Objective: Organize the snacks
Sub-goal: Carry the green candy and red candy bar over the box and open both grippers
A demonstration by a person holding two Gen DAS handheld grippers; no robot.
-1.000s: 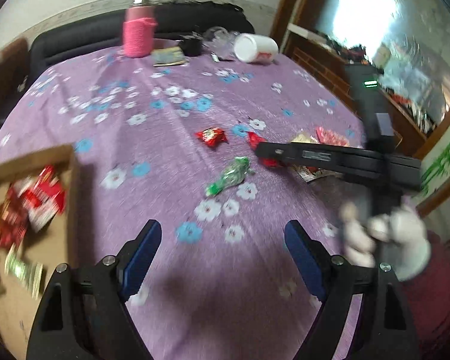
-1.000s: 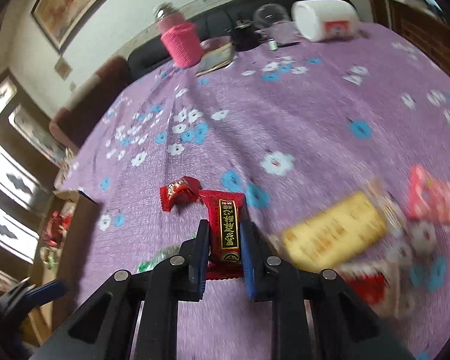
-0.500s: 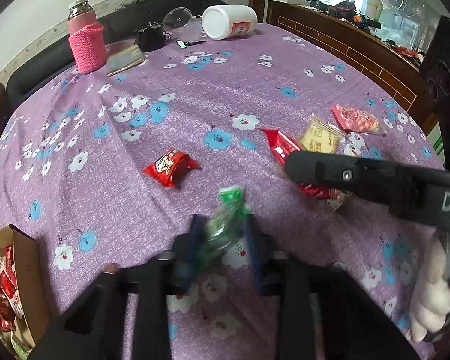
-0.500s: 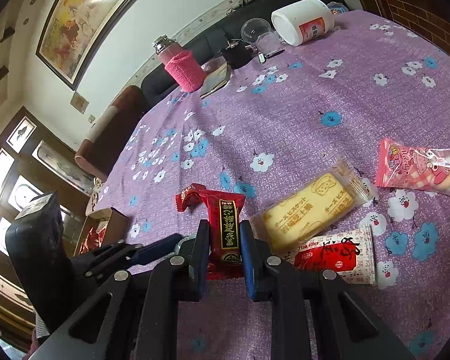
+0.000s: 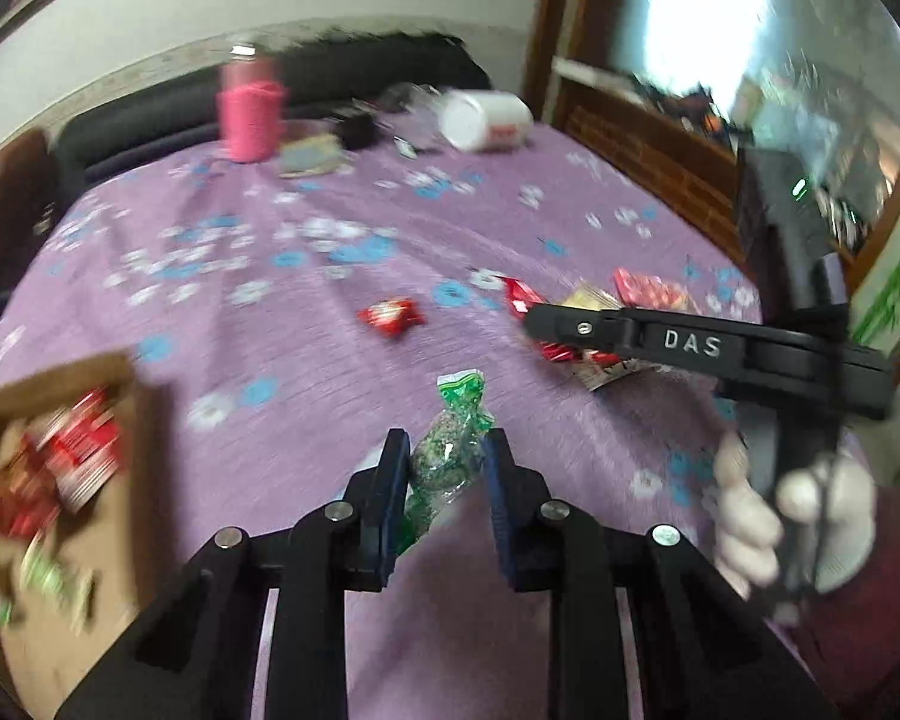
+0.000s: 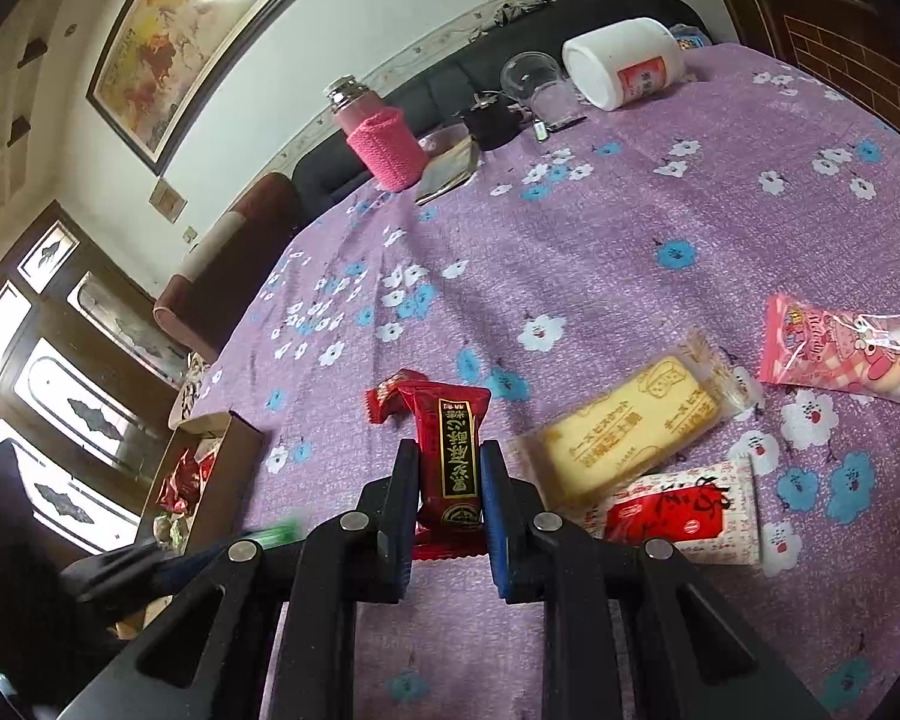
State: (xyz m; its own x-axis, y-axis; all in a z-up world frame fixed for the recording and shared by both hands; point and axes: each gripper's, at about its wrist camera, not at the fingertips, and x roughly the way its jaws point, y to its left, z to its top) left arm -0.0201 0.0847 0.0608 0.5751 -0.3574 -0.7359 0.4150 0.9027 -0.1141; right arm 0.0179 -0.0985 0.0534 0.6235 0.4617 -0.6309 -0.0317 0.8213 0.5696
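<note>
Left wrist view badly motion-blurred; cardboard box [image 5: 60, 450] at 9 o'clock cut off by frame edge, contents smeared, probably red and green packets. Left gripper [image 5: 444, 468] pinching green candy packet [image 5: 450, 450], lifted off the cloth; jaws just closed onto it. Right gripper [image 6: 449, 480] clamped on red snack bar [image 6: 453, 450]; gloved hand [image 5: 792, 516] around its handle at 3 o'clock in left view. On purple floral tablecloth [image 6: 630, 240]: one small red packet [image 6: 387, 399], one yellow biscuit pack [image 6: 630, 432], one pink packet [image 6: 840, 354], one red-white packet [image 6: 678, 510]. Far end, 12 o'clock: one pink bottle [image 6: 378, 138], one white jar [image 6: 624, 69] on its side. Framed painting [image 6: 192, 18] on wall.
</note>
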